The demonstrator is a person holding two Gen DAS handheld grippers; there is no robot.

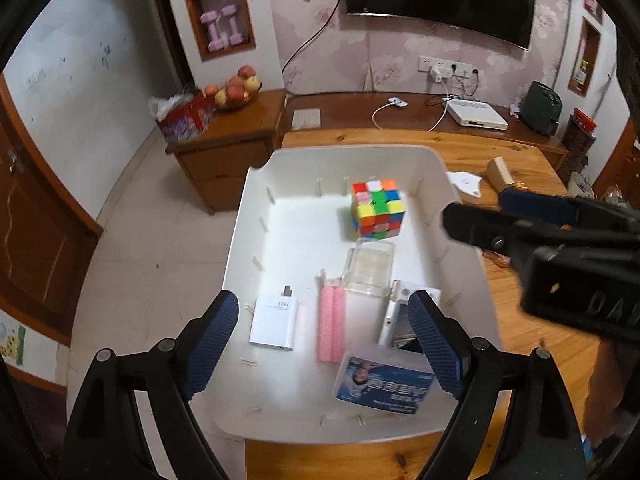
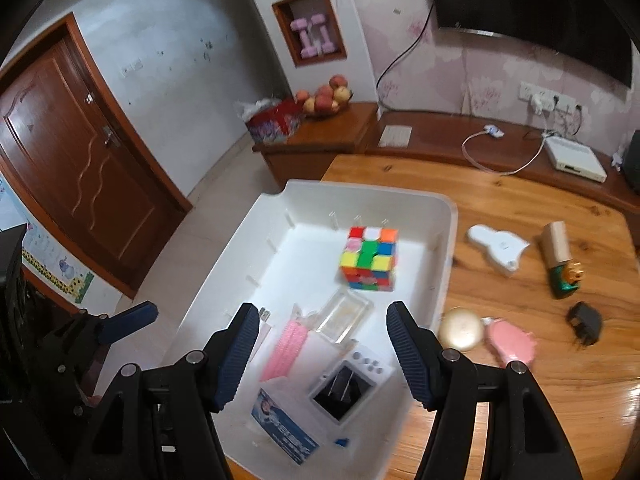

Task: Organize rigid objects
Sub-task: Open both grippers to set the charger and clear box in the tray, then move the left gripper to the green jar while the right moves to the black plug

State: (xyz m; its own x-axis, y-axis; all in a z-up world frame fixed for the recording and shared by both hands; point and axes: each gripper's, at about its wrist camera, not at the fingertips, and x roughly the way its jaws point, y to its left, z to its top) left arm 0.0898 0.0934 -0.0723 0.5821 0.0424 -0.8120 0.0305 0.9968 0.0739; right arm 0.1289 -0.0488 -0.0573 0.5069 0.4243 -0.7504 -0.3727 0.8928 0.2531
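Observation:
A white bin (image 1: 248, 224) (image 2: 224, 264) on the wooden table holds a Rubik's cube (image 1: 378, 209) (image 2: 370, 258), a clear plastic box (image 1: 370, 266) (image 2: 344, 316), a pink comb (image 1: 331, 322) (image 2: 288, 346), a white charger (image 1: 274, 322), a blue-and-white box (image 1: 384, 386) (image 2: 284, 426) and a white box with a dark insert (image 2: 348, 386). My left gripper (image 1: 324, 338) is open and empty above the bin's near end. My right gripper (image 2: 320, 354) is open and empty above the bin's right side.
On the table (image 2: 520, 400) right of the bin lie a gold round case (image 2: 460, 328), a pink object (image 2: 512, 340), a black adapter (image 2: 586, 324), a white flat piece (image 2: 498, 248) and a wooden tube with a green bottle (image 2: 560, 258). A cabinet with fruit stands behind.

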